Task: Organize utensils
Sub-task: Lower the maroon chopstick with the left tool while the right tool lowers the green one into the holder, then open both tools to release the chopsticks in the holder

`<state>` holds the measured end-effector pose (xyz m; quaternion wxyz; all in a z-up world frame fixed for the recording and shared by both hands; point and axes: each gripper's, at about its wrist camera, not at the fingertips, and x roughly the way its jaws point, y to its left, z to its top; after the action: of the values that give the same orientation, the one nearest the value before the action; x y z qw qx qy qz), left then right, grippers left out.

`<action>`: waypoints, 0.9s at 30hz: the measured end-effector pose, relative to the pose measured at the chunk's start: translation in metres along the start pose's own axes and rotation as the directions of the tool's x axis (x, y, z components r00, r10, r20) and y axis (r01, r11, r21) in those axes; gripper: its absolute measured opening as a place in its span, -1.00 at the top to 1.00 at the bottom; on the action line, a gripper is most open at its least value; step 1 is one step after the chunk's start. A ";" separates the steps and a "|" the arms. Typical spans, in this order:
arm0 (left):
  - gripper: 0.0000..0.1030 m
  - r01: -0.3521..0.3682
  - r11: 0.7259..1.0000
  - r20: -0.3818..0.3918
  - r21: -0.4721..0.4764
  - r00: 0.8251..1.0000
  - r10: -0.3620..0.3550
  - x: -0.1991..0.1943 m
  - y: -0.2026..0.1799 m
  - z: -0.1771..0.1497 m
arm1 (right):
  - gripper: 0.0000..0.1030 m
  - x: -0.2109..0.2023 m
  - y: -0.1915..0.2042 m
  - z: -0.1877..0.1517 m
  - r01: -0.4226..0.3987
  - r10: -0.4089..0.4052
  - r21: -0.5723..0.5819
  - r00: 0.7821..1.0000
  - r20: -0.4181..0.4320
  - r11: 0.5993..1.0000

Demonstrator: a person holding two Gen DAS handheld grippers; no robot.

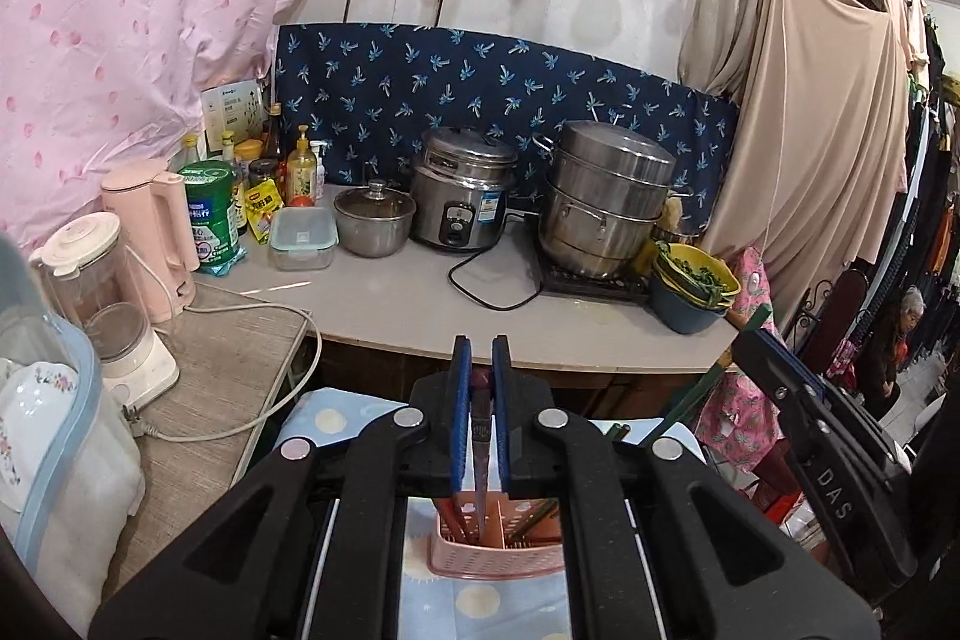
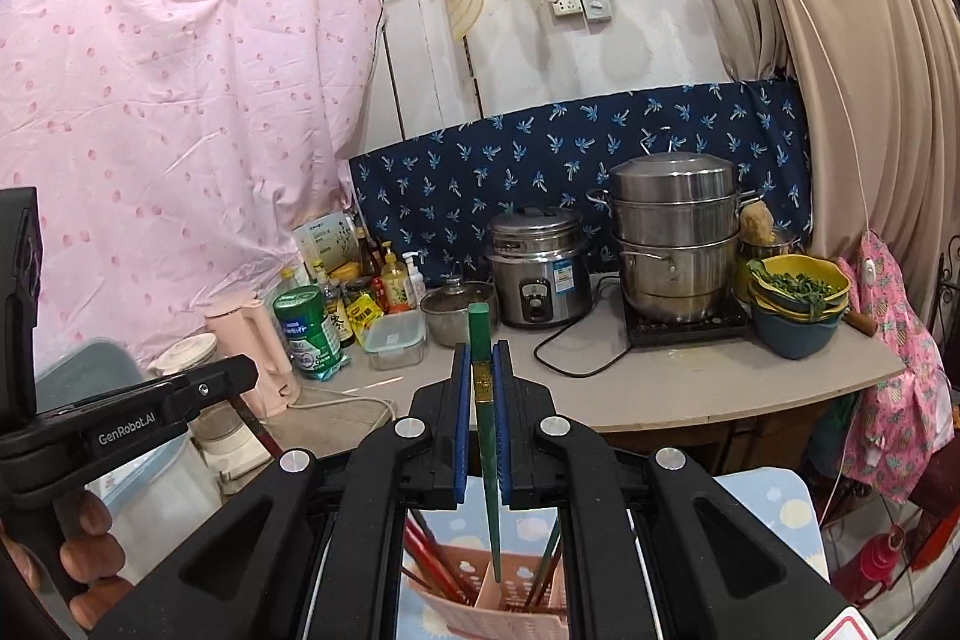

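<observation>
My left gripper (image 1: 480, 358) is shut on a dark red chopstick (image 1: 480, 436) that hangs tip down into the left compartment of a pink slotted utensil holder (image 1: 498, 550). My right gripper (image 2: 481, 358) is shut on a green chopstick (image 2: 485, 400), held upright, its tip just above the holder (image 2: 498, 604). The holder has red chopsticks (image 2: 429, 556) in its left compartment and green ones (image 2: 549, 559) in its right. The holder stands on a light blue patterned cloth (image 1: 486, 601). The right gripper shows at the right of the left wrist view (image 1: 822, 436); the left one shows at the left of the right wrist view (image 2: 138, 400).
A grey counter (image 1: 390, 298) ahead holds a rice cooker (image 1: 462, 190), a steamer pot (image 1: 606, 196), a small lidded pot (image 1: 373, 217), bottles, a green tin (image 1: 210, 214), a pink kettle (image 1: 156, 232) and stacked bowls (image 1: 696, 286). A blender (image 1: 114, 316) stands left. A person (image 1: 894, 346) sits far right.
</observation>
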<state>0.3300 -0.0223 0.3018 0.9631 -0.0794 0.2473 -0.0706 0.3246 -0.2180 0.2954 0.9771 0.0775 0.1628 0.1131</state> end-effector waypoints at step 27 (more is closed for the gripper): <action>0.25 -0.104 0.995 -0.132 -0.010 0.986 0.102 0.077 0.027 -0.083 | 0.49 0.055 -0.021 -0.105 0.061 -0.058 0.007 0.975 -0.213 0.998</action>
<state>0.3591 -0.0192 0.1893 0.9464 -0.0700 0.3143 -0.0238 0.3440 -0.2125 0.1770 0.9565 0.0666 0.2691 0.0905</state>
